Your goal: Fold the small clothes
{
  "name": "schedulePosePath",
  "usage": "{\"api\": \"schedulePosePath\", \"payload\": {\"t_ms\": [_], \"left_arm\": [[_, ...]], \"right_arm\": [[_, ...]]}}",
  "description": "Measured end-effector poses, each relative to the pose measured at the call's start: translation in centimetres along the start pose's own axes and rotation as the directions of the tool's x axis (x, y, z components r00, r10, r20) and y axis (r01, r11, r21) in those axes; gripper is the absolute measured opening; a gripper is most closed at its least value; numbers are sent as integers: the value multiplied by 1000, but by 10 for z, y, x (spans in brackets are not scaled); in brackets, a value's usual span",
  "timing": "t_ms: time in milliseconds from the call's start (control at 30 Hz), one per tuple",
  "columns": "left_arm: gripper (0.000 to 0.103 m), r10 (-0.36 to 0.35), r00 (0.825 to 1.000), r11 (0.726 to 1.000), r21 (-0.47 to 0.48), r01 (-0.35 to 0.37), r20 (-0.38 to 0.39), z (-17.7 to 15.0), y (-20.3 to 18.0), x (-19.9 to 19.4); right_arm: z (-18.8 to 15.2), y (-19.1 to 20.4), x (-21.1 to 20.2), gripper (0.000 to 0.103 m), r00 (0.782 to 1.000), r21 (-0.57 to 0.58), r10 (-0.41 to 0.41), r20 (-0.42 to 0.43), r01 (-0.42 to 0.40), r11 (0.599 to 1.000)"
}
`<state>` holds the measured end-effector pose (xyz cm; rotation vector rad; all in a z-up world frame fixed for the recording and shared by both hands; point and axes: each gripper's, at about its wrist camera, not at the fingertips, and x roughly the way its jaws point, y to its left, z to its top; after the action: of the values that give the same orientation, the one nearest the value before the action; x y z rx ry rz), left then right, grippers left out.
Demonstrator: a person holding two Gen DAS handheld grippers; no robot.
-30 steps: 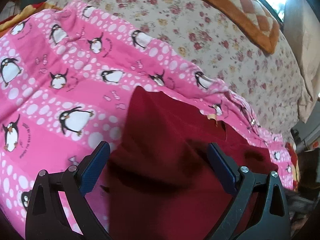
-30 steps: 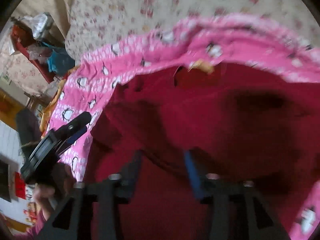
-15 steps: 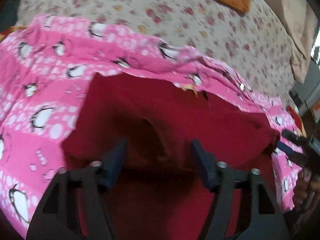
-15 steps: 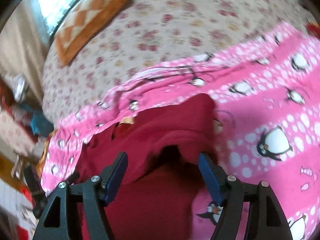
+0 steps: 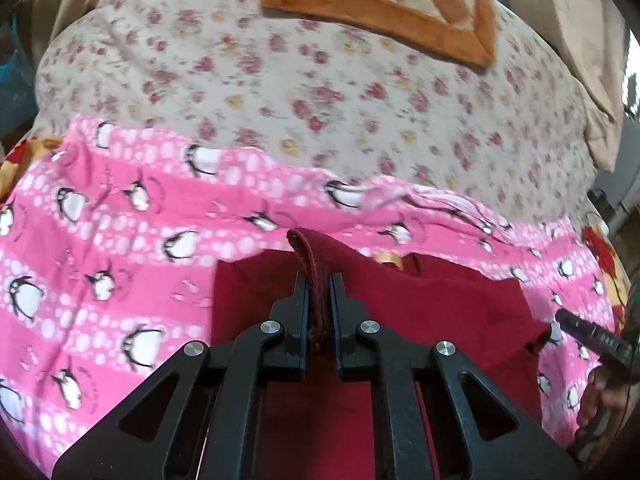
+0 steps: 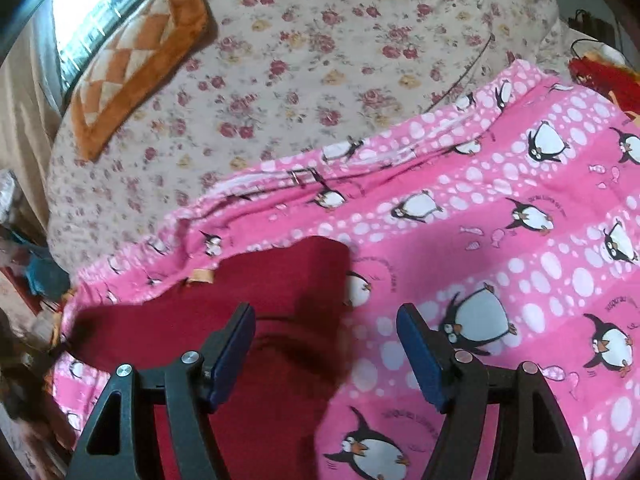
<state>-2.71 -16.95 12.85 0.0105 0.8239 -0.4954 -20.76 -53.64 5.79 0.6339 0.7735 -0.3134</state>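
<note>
A small dark red garment [image 5: 420, 312] lies on a pink penguin-print blanket [image 5: 120, 272]. My left gripper [image 5: 319, 284] is shut on a raised fold of the garment's edge, pinched between its blue pads. In the right wrist view the same red garment [image 6: 260, 300] lies at lower left. My right gripper [image 6: 326, 322] is open above the garment's right edge, nothing between its pads. The right gripper also shows at the right edge of the left wrist view [image 5: 588, 334].
A cream floral bedspread [image 5: 320, 92] covers the bed beyond the blanket, with an orange checked mat [image 5: 384, 4] at the back. The pink blanket [image 6: 520, 240] extends far right. Clutter lies off the bed's left side [image 6: 36, 276].
My left gripper has closed on a fold of the red garment; it was open before. My right gripper opened, released the cloth, and now sits over the garment's right edge.
</note>
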Motion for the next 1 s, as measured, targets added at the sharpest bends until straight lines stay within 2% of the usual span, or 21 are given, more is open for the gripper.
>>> {"api": "schedulePosePath", "payload": {"t_ms": [100,200,233,300,367,400,467,600,667,700,733,800,833,900,1000], "left_arm": [[8,12,998,1000,-20,-13,-57,-18,13,12],[8,57,993,998,-29,-61,-104,-40,21,32],[8,66,991,996,-46,-72,-118,-48,28,38],[8,46,990,994,-93,-58,-130,-56,38,45],[8,14,989,990,-140,-34,-146,-60,47,51],[8,2,989,988,-154,-25,-148,-60,49,53],[8,0,990,988,-150,-21,-141,-62,49,54],[8,12,991,991,-128,-29,-131,-61,45,54],[8,11,991,990,-135,-29,-132,-61,45,56],[8,11,991,990,-135,-30,-134,-62,46,57],[8,11,991,990,-135,-29,-136,-62,47,58],[8,3,991,990,-138,-22,-135,-62,49,58],[8,-2,991,989,-144,-17,-134,-62,50,59],[8,-6,991,987,-158,-15,-134,-62,51,60],[9,7,991,989,-148,-27,-136,-62,48,60]], "right_arm": [[-2,3,9,70,999,-22,-15,-28,14,1000],[-8,18,20,70,997,-108,-21,-69,13,994],[-12,25,24,70,993,-160,-33,-111,15,987],[-24,33,32,70,969,-251,-72,-235,11,968],[-40,34,33,70,938,-294,-43,-344,-64,954],[-42,34,30,70,937,-311,-50,-346,-64,948],[-36,34,17,70,962,-340,-97,-257,4,940],[-15,21,-6,70,993,-219,1,-118,-27,975],[-13,21,4,70,996,-207,-53,-67,39,978],[-15,23,20,70,988,-238,-136,-74,115,964],[-19,24,33,70,979,-269,-180,-94,149,952],[-34,27,51,70,953,-350,-254,-168,183,919],[-43,29,53,70,941,-405,-270,-202,171,898],[-51,26,42,70,943,-457,-263,-203,146,877],[-32,7,25,70,963,-319,-153,-222,77,945]]}}
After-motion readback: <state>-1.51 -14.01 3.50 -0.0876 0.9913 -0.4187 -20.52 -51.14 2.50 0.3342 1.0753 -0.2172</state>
